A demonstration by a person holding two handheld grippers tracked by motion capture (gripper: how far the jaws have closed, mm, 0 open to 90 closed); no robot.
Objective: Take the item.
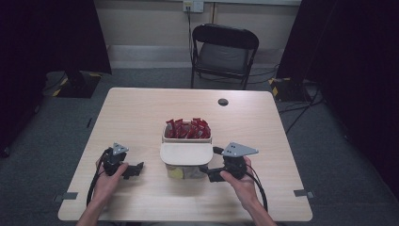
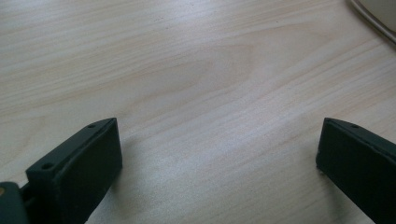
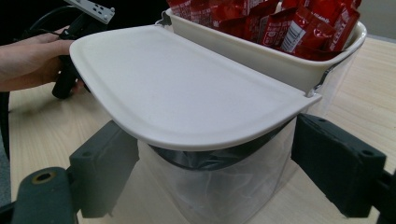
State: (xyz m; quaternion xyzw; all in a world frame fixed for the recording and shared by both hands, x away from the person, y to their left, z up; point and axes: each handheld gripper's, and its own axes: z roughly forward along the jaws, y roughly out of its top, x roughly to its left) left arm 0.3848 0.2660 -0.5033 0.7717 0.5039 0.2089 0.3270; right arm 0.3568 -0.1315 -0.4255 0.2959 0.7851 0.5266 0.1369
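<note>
Packet print was unreadable on the red sachets (image 3: pixel 299 28); right gripper (image 3: pixel 215 154) straddled the clear container (image 3: pixel 224 196) wide, left gripper (image 2: pixel 219 158) gaped over the desk (image 2: pixel 187 70).

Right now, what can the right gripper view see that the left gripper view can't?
The right gripper view shows the red packets in the container, its cream lid hanging open over the clear body, and the person's other hand. The left gripper view shows mostly bare wood with just a pale edge in the top right corner. Both share the wooden table and a pair of black jaws standing wide apart.
</note>
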